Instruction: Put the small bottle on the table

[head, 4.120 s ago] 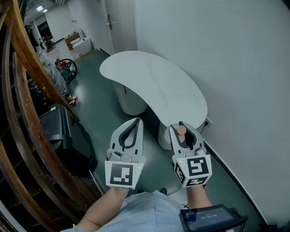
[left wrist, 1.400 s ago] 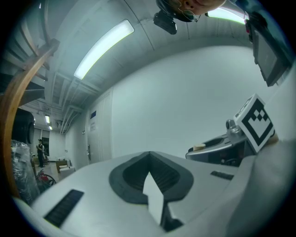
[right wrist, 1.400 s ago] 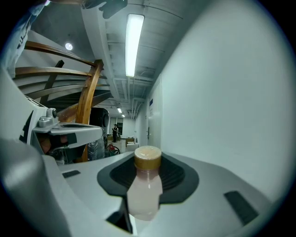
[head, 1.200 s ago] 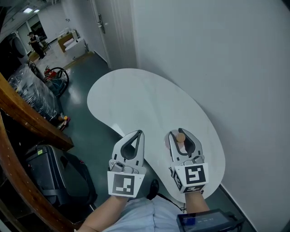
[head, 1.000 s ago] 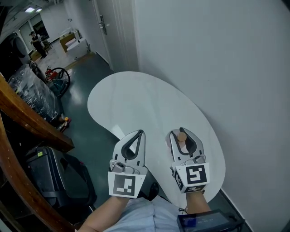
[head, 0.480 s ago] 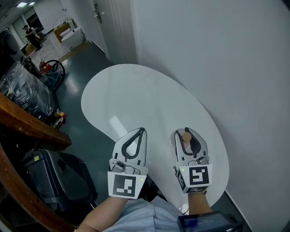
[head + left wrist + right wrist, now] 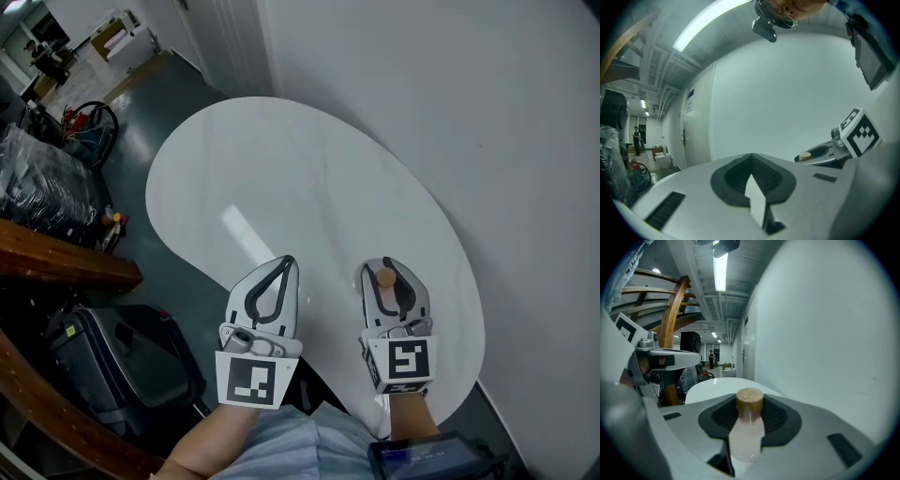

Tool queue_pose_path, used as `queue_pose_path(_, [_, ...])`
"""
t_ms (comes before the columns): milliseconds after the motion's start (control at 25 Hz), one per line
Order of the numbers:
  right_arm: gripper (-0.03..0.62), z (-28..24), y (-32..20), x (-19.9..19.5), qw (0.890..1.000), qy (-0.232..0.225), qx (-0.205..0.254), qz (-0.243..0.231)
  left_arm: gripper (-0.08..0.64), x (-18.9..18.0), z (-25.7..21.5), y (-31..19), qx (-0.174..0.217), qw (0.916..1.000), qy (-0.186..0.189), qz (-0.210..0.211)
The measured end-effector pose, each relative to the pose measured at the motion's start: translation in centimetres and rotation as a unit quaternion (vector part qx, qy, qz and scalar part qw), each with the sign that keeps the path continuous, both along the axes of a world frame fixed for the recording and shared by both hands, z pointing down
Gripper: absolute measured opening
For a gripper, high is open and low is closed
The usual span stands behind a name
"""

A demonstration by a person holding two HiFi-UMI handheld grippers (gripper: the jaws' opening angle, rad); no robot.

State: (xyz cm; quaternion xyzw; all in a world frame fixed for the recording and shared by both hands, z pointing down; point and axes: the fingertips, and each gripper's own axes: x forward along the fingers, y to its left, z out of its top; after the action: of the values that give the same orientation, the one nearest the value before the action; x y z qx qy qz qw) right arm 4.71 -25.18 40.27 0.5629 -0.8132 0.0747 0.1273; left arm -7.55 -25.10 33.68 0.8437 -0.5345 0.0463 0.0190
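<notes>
Gripping the bottle round its pale, translucent body, the right gripper hung over the near end of the table, close to the wall. Its jaws were clenched on the body just below the tan cap, which pointed toward the jaw tips. The base was hidden low between the jaws. How far above the white top the gripper was held could not be told, but the bottle did not look set down.

The left gripper hung beside it, apart from it, over the table's near edge. Its jaws were closed together on nothing, only a bright sliver showing between them in its own view.

The bottle looked small and light, so weight seemed no worry. Its body appeared smooth and stiff, though whether glass or plastic could not be told. A smooth round body would probably slide or twist in a loose grip, and the ribbed pads seemed to help against that. The hold on the body under the cap looked sound, since the wider cap might stop it slipping through. A narrow bottle would likely tip easily, so the base ought to meet the top flat before the jaws part. If it was glass, a gentle landing would matter.
</notes>
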Motion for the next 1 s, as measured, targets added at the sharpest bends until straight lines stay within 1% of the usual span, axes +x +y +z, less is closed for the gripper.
queue_pose_path(120, [0.121,1.4,-0.4,0.0,1.000,-0.004,-0.011,0.002,0.000,-0.2,1.1,-0.5,-0.018,0.9998,-0.007,-0.001])
queue_pose_path(200, [0.121,2.0,-0.8,-0.2,1.000,-0.012,-0.004,0.004,0.000,-0.3,1.8,-0.7,-0.028,0.9995,-0.011,-0.002])
queue_pose_path(240, [0.121,2.5,-0.9,-0.2,1.000,-0.014,-0.009,0.006,0.000,-0.4,2.1,-0.9,-0.033,0.9994,-0.012,-0.003])
queue_pose_path(320, [0.121,3.9,-0.8,0.0,0.999,-0.013,-0.033,0.010,0.000,-0.5,2.6,-1.0,-0.044,0.9989,-0.014,-0.004])
queue_pose_path(400, [0.121,4.7,-0.8,0.1,0.999,-0.014,-0.044,0.013,0.000,-0.7,3.0,-1.1,-0.055,0.9983,-0.018,-0.005])
queue_pose_path(760, [0.121,7.5,-1.3,-0.6,0.998,-0.019,-0.062,0.009,0.000,-1.5,5.2,-1.3,-0.092,0.9949,-0.042,-0.005])
queue_pose_path(1000, [0.121,8.8,-1.3,-0.8,0.998,-0.019,-0.067,0.011,0.000,-1.9,5.9,-1.3,-0.103,0.9934,-0.050,-0.006])
